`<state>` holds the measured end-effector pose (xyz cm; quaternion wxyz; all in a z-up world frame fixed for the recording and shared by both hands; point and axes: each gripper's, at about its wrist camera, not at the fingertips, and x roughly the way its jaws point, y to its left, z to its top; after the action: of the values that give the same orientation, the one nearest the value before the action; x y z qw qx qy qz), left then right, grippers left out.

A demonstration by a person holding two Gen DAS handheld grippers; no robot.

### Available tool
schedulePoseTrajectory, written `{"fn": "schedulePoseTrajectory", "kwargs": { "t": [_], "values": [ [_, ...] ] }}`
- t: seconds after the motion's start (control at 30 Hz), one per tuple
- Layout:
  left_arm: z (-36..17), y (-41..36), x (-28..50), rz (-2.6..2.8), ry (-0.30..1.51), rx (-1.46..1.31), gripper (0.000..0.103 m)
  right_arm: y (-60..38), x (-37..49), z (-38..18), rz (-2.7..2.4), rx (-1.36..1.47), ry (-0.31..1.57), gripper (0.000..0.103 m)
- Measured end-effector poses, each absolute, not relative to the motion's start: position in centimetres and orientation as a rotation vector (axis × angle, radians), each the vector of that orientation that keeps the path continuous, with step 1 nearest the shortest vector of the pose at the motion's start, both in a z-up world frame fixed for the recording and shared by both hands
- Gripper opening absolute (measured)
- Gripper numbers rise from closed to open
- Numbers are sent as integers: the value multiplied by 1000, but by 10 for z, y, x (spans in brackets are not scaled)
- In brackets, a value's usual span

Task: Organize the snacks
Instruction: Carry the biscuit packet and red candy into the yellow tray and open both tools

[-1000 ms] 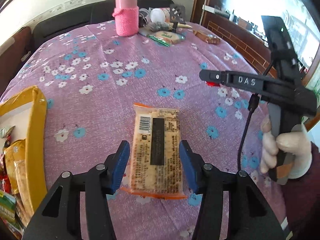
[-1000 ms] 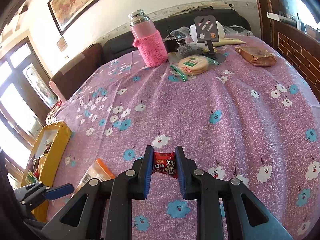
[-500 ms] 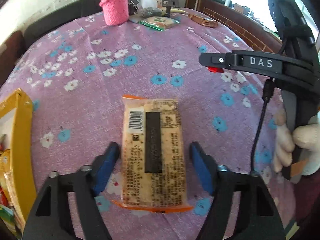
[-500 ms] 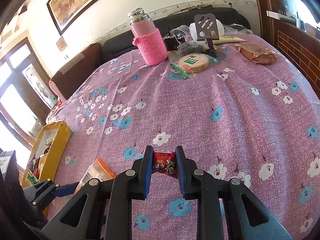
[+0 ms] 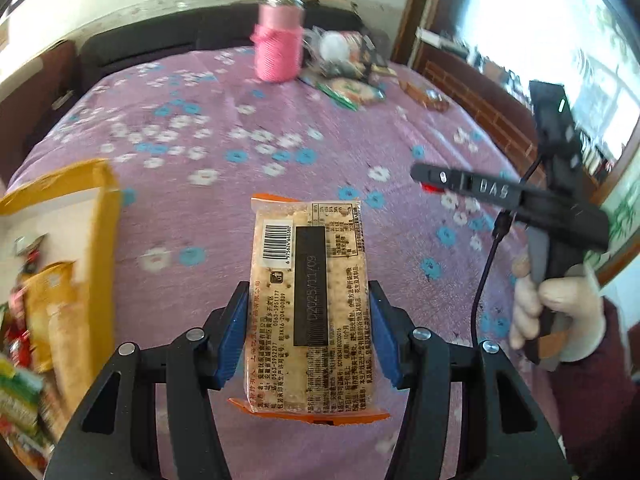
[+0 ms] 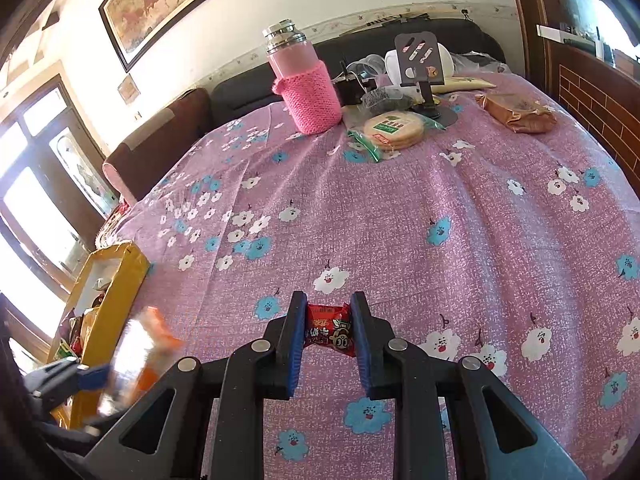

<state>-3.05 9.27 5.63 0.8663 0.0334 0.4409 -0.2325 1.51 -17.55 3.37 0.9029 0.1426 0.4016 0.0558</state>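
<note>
Left gripper [image 5: 308, 328] has closed on the cracker packet [image 5: 310, 300], which half a second ago lay flat between open jaws; it is now lifted off the tablecloth [image 5: 240, 184]. Right gripper [image 6: 326, 340] clamps a small red snack [image 6: 330, 330]. Yellow box [image 5: 96, 216] sits left; likely next stop for both.

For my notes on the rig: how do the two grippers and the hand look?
Both grippers are black, with blue pads on the fingers and silver rivets. The right one bears white "DAS" lettering and a black cable. The right hand wears a white glove and maroon sleeve.
</note>
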Motion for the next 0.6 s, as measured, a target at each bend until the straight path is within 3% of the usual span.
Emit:
{"fn": "schedulePoseTrajectory", "kwargs": {
  "t": [0.27, 0.6],
  "values": [
    [88, 203, -35, -318, 861, -74, 54, -138, 4, 58, 207, 268, 777, 23],
    [74, 313, 2, -173, 871, -313, 55, 14, 25, 77, 504, 231, 878, 23]
  ]
}}
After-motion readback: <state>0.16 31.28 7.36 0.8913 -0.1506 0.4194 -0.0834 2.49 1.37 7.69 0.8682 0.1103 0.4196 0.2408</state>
